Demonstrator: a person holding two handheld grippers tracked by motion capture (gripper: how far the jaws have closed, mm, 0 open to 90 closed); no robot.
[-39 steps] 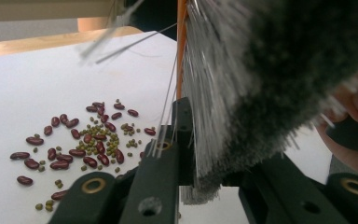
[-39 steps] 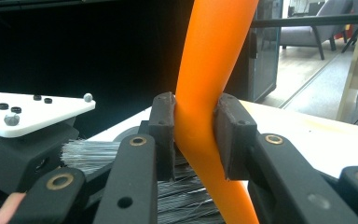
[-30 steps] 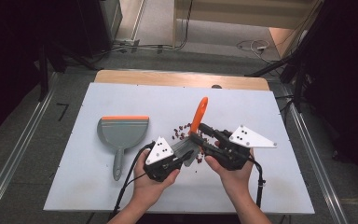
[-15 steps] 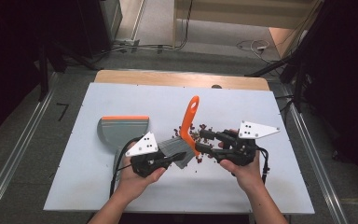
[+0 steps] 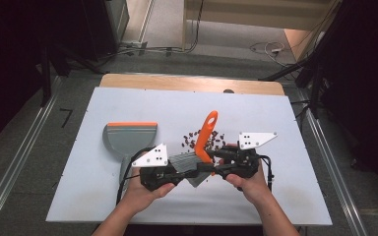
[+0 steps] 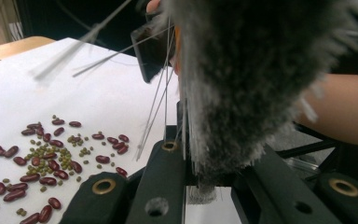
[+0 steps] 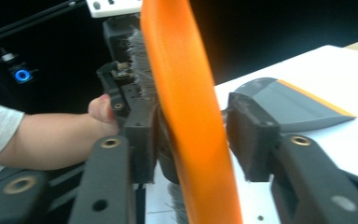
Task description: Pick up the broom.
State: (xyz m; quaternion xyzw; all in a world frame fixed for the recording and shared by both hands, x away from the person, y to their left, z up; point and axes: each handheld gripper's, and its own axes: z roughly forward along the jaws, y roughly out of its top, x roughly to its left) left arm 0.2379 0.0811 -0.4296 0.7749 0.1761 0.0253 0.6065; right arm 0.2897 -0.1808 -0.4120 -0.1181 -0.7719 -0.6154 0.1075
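A hand brush with an orange handle (image 5: 205,137) and grey bristles (image 5: 187,163) is held up over the white table (image 5: 275,196), handle slanting up and away. My left gripper (image 5: 189,172) is shut on the bristles (image 6: 242,84), which hang between its jaws (image 6: 205,163). My right gripper (image 5: 211,160) straddles the orange handle (image 7: 191,116). Its jaws have just been closing, and a thin gap still shows at each pad (image 7: 249,140). Red and green beans (image 5: 194,140) lie scattered behind the brush, also at left in the left gripper view (image 6: 42,158).
A grey dustpan with an orange lip (image 5: 128,135) lies to the left on the table, mouth facing away; it also appears in the right gripper view (image 7: 289,105). A wooden strip (image 5: 187,82) borders the table's far edge. Metal rails run along both sides.
Both hands drew apart a little, then the right gripper came back in and lower with the handle between its jaws. The brush handle swung left, then back toward upright.
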